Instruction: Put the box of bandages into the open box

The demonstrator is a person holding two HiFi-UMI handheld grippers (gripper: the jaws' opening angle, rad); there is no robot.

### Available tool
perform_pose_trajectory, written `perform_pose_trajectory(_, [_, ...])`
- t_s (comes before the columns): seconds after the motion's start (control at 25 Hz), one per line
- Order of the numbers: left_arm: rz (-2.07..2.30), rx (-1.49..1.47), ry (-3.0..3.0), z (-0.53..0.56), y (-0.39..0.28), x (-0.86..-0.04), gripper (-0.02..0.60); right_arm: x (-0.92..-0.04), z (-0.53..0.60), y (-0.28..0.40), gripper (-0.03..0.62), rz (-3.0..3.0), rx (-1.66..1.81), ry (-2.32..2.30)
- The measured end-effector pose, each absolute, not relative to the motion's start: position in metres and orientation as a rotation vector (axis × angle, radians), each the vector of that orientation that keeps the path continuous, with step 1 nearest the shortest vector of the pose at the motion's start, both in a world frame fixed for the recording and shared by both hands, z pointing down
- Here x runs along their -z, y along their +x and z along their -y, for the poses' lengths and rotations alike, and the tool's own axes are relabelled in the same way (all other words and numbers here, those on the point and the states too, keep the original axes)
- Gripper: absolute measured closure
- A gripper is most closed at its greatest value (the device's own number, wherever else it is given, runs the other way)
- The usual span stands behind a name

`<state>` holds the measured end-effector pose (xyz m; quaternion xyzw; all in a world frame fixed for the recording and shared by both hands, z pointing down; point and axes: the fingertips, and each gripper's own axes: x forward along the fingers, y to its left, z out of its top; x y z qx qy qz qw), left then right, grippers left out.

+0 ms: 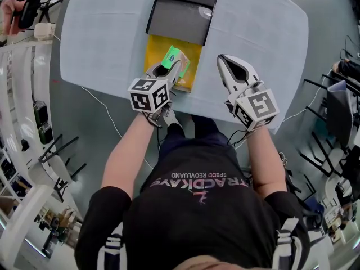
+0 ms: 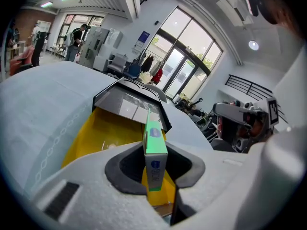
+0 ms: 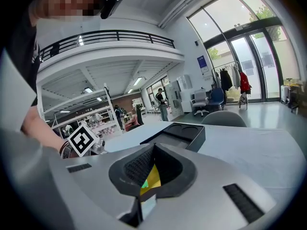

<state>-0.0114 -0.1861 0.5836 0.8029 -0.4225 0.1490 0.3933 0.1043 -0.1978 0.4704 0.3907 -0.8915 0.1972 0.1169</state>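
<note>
Left tongs [image 2: 156, 169] pinch the green bandage box [image 2: 154, 138] on edge above the open yellow box [image 1: 154, 52] near the counter's [image 1: 101, 38] near edge, likely for lowering in. Right tongs [image 3: 144, 188], pressed together and empty, sit to the right.

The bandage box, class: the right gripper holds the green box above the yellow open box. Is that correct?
Not quite: the left gripper holds it, not the right. The left gripper view shows its jaws shut on the green bandage box, above the yellow open box. The rest stands.
</note>
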Motion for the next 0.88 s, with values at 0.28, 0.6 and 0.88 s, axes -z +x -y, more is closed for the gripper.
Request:
perform_pose_trajectory(0.28, [1.062,-0.348,1.983,0.184,-0.009,-0.595,0.480,-0.476,0.199,0.108,0.583,2.611,-0.591,1.139])
perform_pose_trajectory(0.6, [1.066,-0.402,1.984,0.188,-0.007,-0.598,0.479,-0.478,0.203,0.108,0.583,2.611,-0.607,1.132])
perform_pose_trajectory(0.88, [1.092,-0.486,1.985,0.188,-0.012,-0.604,0.458,-0.480,0.200,0.108,0.583,2.615,-0.616,1.132])
